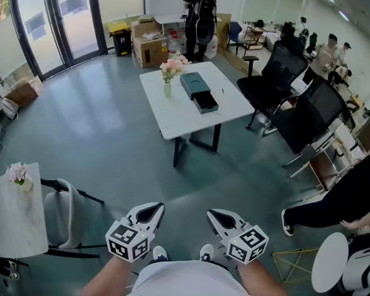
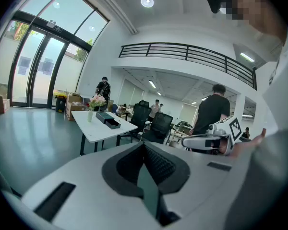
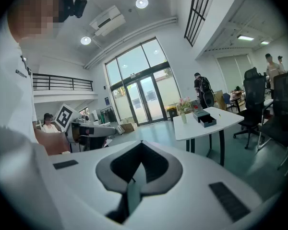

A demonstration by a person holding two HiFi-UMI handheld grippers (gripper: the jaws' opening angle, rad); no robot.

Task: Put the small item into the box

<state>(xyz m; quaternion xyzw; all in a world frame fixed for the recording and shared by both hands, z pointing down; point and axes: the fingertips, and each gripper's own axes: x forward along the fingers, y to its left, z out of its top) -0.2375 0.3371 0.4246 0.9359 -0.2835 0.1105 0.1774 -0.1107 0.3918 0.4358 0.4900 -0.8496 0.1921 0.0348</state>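
A dark teal box [image 1: 194, 83] with its drawer [image 1: 206, 102] pulled open lies on the white table [image 1: 172, 116] far ahead, beside a vase of pink flowers [image 1: 168, 73]. A small thin dark item [image 1: 222, 93] lies on the table right of the box. Both grippers are held low, near my body and far from the table. My left gripper [image 1: 153, 209] and my right gripper [image 1: 214, 214] each have their jaws together with nothing between them. The box [image 2: 108, 120] shows small in the left gripper view and also in the right gripper view [image 3: 204, 118].
Black office chairs [image 1: 277, 79] stand right of the table. A person with a backpack [image 1: 200, 11] stands behind it by cardboard boxes [image 1: 149, 45]. A pale side table [image 1: 12, 227] with flowers and a chair [image 1: 65, 214] are at my left. A seated person's leg [image 1: 314, 211] is at right.
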